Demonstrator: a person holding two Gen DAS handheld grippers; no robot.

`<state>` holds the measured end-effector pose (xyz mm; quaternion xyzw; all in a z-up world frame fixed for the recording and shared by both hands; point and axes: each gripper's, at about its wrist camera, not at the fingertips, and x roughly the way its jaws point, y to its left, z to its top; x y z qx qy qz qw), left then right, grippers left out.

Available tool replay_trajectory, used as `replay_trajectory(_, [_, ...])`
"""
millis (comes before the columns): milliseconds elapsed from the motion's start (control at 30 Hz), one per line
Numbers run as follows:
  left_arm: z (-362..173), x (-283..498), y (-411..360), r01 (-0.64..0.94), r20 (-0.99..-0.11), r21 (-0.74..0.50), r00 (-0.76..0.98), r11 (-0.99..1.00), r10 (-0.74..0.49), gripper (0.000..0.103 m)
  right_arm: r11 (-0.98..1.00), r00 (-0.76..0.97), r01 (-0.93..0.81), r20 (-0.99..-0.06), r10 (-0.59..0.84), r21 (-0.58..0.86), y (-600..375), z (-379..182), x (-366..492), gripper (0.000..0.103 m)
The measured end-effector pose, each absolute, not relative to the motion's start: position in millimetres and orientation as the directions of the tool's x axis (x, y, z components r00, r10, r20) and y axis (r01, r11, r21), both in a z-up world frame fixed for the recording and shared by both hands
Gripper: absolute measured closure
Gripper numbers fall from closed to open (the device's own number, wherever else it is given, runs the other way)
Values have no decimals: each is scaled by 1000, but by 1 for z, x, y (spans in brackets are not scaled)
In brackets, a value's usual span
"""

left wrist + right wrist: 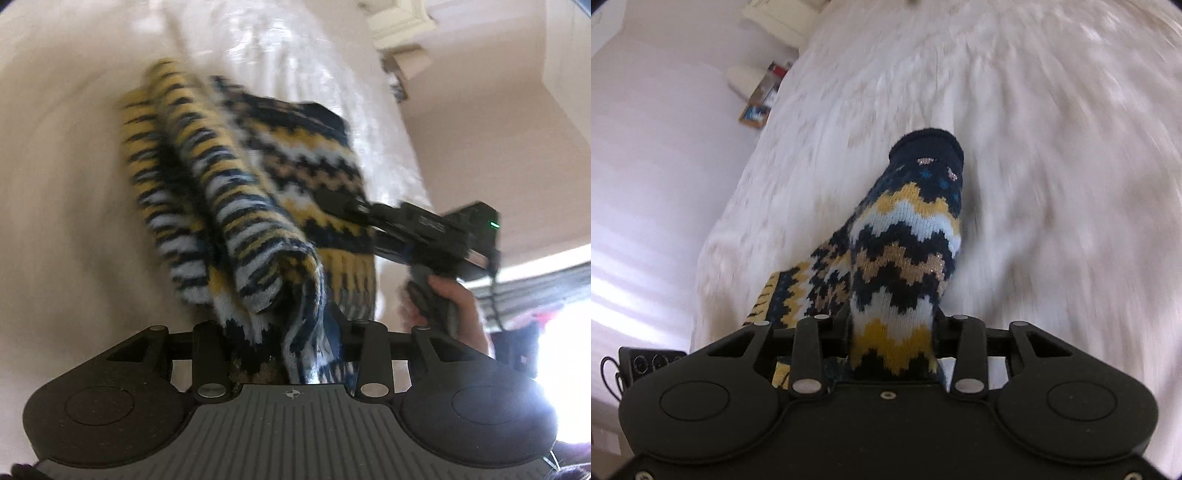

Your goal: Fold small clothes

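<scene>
Both my tools angle downward over the white bed (1052, 147): left tool (280, 332) and right tool (892, 332) each clamp the patterned knit sweater (258, 192), my hand (450, 306) at four o'clock.

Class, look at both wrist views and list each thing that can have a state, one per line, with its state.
Knitted garment: bunched, lifted off the bed, gripped at two places.
Left tool: shut on the garment's striped part.
Right tool: shut on the zigzag part that ends in a dark cuff.
Bed cover: white, spread out under the garment.
</scene>
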<state>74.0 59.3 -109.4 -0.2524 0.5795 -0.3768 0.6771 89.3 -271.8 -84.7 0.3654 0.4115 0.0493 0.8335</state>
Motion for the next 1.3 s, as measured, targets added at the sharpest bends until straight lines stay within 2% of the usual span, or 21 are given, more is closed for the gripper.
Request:
replay_trajectory(67, [-116, 57, 65, 233, -678, -692, 116, 683, -726, 62, 755, 645, 226, -675, 357, 616, -266, -89, 73, 46])
replay_trajectory(100, [-119, 49, 68, 238, -713, -645, 155, 726, -684, 54, 776, 647, 232, -689, 327, 586, -262, -90, 65, 43])
replay_trajectory(133, [-121, 44, 71, 231, -732, -616, 187, 753, -655, 51, 793, 655, 239, -696, 294, 560, -261, -92, 57, 38])
replay_trajectory(233, [-119, 26, 78, 206, -745, -577, 263, 790, -613, 48, 799, 682, 259, -689, 247, 543, -261, -90, 42, 35])
replay_trajectory(333, [-102, 10, 80, 228, -768, -472, 367, 851, -524, 44, 813, 708, 271, -679, 194, 515, -254, -83, 26, 33])
replay_trajectory(433, [-73, -4, 78, 279, -739, -352, 503, 893, -448, 44, 821, 731, 272, -663, 163, 502, -249, -74, 10, 29])
replay_trajectory(533, [-45, -8, 75, 316, -678, -287, 601, 905, -424, 36, 841, 751, 273, -650, 118, 468, -242, -66, 1, 28])
replay_trajectory(600, [-36, -10, 65, 351, -647, -249, 633, 903, -425, 32, 858, 758, 280, -648, 77, 430, -233, -63, -2, 27])
replay_trajectory(700, [-38, 6, 38, 378, -660, -187, 635, 907, -401, 30, 890, 767, 289, -641, 5, 353, -225, -58, -2, 21])
replay_trajectory(800, [-54, 28, 21, 373, -692, -159, 618, 914, -372, 30, 921, 763, 297, -642, -71, 251, -217, -54, 2, 17])
replay_trajectory(933, [-82, 48, 24, 333, -756, -96, 589, 938, -286, 26, 933, 770, 293, -630, -100, 210, -220, -49, 11, 12])
replay_trajectory(967, [-89, 48, 32, 327, -768, -96, 576, 940, -279, 18, 935, 770, 298, -627, -118, 191, -221, -48, 16, 12])
replay_trajectory(1067, [-102, 52, 41, 290, -776, -157, 555, 944, -300, 9, 942, 762, 310, -626, -166, 128, -225, -49, 33, 11])
replay_trajectory(1300, [-104, 52, 46, 286, -773, -177, 552, 942, -313, 6, 951, 681, 308, -702, -209, 15, -235, -81, 80, 12])
